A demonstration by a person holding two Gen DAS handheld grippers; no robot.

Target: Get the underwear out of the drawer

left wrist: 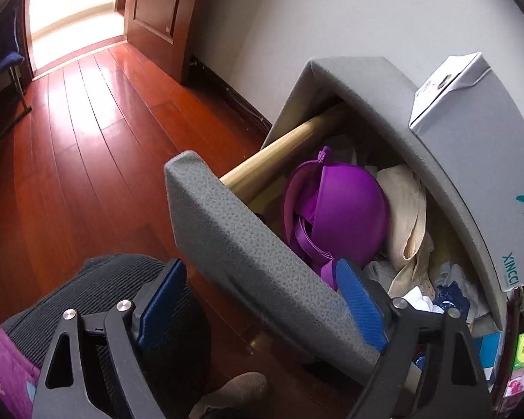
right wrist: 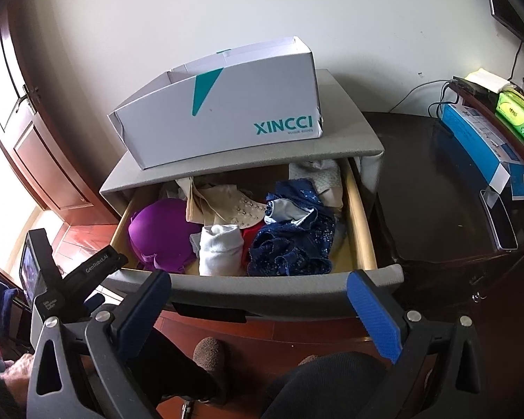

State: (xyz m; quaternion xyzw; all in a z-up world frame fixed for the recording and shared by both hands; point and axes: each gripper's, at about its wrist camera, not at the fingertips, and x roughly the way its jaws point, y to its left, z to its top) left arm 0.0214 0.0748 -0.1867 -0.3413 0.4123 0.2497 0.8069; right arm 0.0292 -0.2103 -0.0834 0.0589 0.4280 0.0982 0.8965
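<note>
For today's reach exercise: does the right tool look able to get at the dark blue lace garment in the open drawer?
Probably yes. The right tool is open before the drawer front, and the blue garment lies on top, uncovered.

Drawer (right wrist: 248, 288) pulled open from a grey bedside cabinet, grey textured front panel (left wrist: 262, 244), pale wood side rails, inside packed with loose underwear. Purple padded bra (right wrist: 157, 234) at the left end, cups domed up, straps bunched toward the front; same bra (left wrist: 335, 216) seen just behind the front panel. Beige garment with hook-and-eye rows (right wrist: 223, 206) behind and beside it. White folded piece (right wrist: 220, 248) mid-front, a bit of red fabric (right wrist: 251, 241) next to it. Dark blue lace pieces (right wrist: 293, 241) crumpled right of centre. White patterned item (right wrist: 323, 178) at the back right.
</note>
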